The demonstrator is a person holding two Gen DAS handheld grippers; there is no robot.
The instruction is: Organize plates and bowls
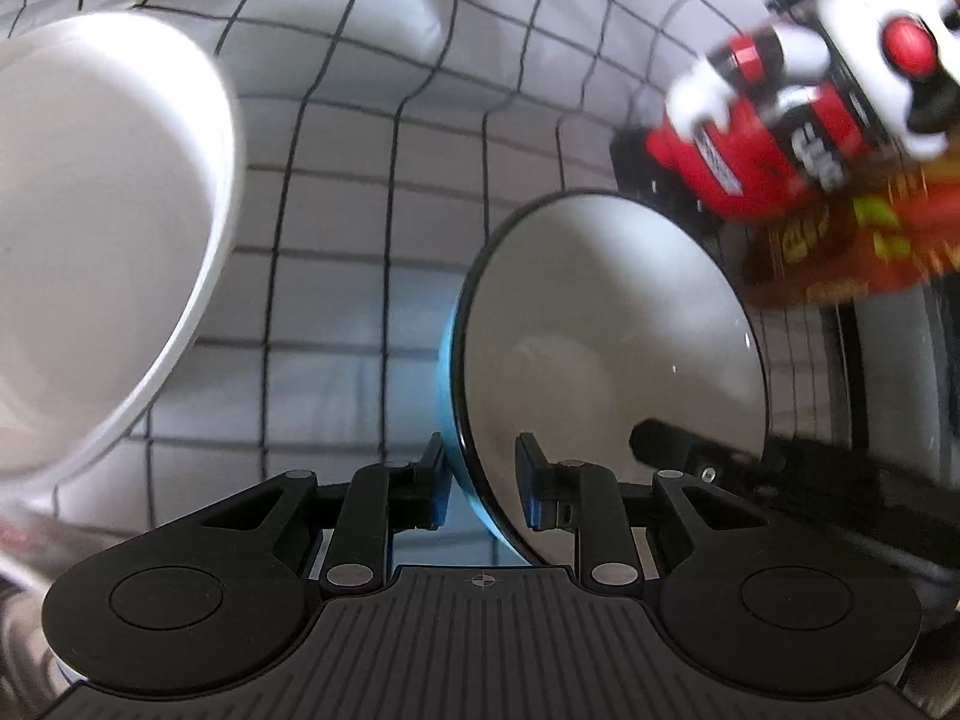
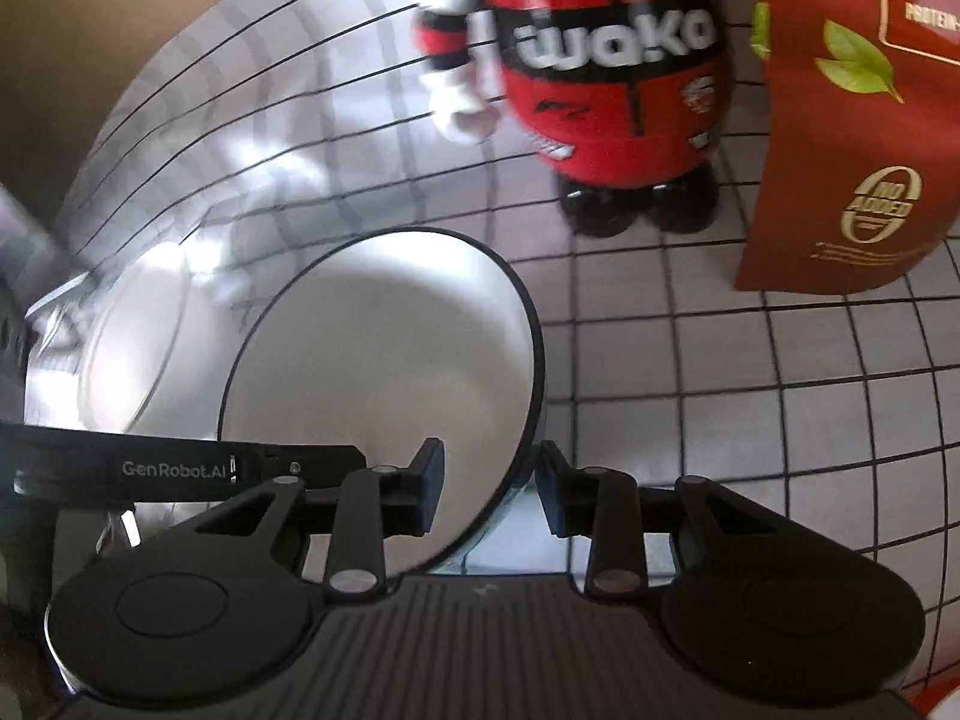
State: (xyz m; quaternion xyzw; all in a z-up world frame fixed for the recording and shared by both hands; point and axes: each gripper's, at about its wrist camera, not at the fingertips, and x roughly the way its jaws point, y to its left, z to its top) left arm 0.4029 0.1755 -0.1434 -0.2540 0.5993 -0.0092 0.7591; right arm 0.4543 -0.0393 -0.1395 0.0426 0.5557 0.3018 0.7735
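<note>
A bowl [image 1: 612,330], blue outside, white inside with a thin black rim, is straddled at its rim by both grippers from opposite sides. My left gripper [image 1: 480,450] is shut on the near rim, one pad on the blue wall, the other inside. In the right wrist view the same bowl [image 2: 390,348] has my right gripper [image 2: 491,450] shut on its rim, left pad inside and right pad outside. One finger [image 1: 672,450] of the right gripper shows across the bowl, and one finger [image 2: 300,459] of the left gripper shows on the bowl's far side. A larger white bowl [image 1: 90,228] stands close by, seen pale and blurred [image 2: 132,348].
A white cloth with a black grid [image 2: 720,390] covers the table. A red, white and black toy figure [image 2: 612,78] stands behind the bowl, with a dark red pouch [image 2: 840,138] beside it. Both also show in the left wrist view, figure [image 1: 750,150] and pouch [image 1: 840,240].
</note>
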